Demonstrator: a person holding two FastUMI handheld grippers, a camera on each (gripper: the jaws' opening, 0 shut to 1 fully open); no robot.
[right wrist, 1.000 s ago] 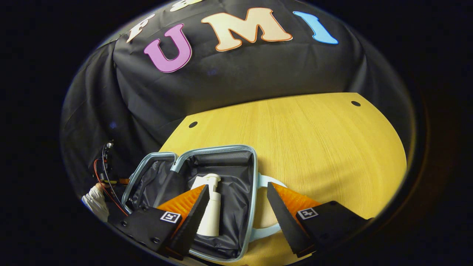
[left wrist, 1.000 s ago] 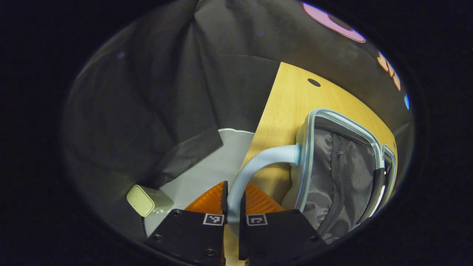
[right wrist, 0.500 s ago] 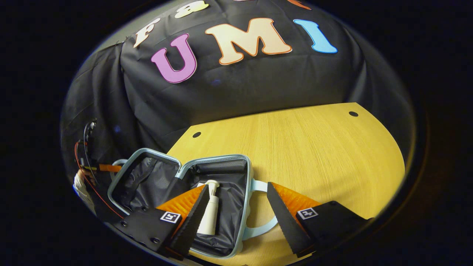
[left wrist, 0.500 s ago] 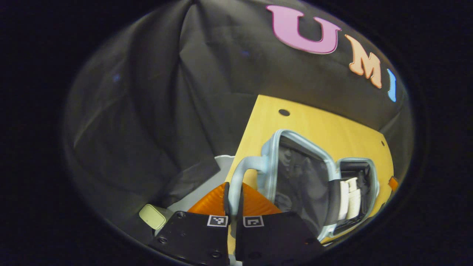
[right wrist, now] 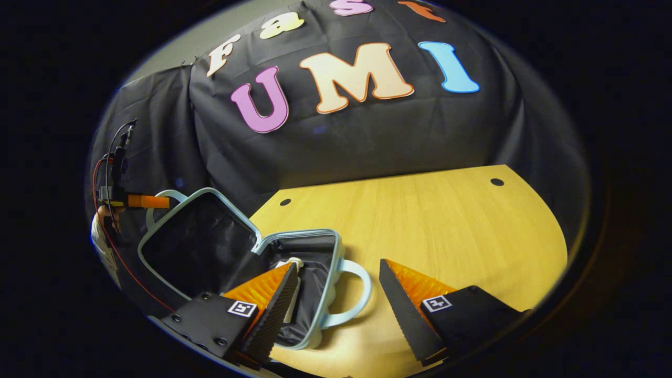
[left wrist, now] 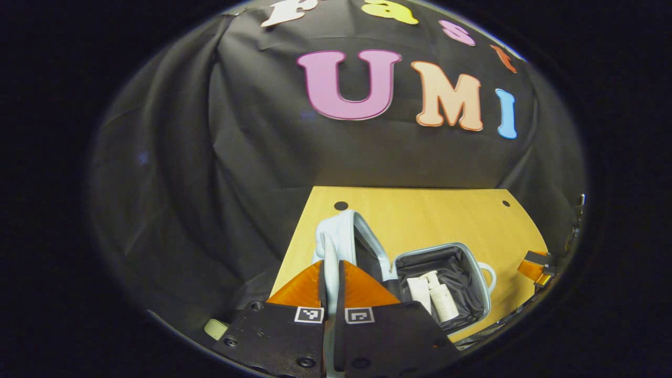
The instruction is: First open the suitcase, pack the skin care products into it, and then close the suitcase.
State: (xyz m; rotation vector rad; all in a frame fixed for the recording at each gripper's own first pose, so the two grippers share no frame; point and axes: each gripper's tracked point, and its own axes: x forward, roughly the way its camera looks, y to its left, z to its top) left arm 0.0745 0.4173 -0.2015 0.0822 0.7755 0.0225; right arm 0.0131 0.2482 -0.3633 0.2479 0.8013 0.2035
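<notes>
Black cloth walls off the back of a pale wooden tabletop (right wrist: 430,220), and the suitcase (right wrist: 302,294) sits toward its near left corner, as the right gripper view has it. The case is open but no longer flat: its lid (right wrist: 194,241) stands tilted up over the base, hinged along the edge between the two halves. The left hand-held gripper (left wrist: 331,278) is clamped on the lid's handle (left wrist: 329,252), both fingers pressed against the thin loop, and in the right gripper view it is seen at the far left holding that handle aloft. The right hand-held gripper (right wrist: 336,304) hangs with its fingers spread wide, gripping nothing, just above the base and its own handle (right wrist: 352,294).

Inside the base lie the skin care products: two pale bottles (left wrist: 436,296) side by side on the dark lining in the left gripper view. No other product shows on the tabletop.

So the opening looks done and the packing appears finished. What is left, by my reading, is the closing: swinging the lid fully down onto the base and seating its rim. Whether the zip needs fastening I cannot tell.
</notes>
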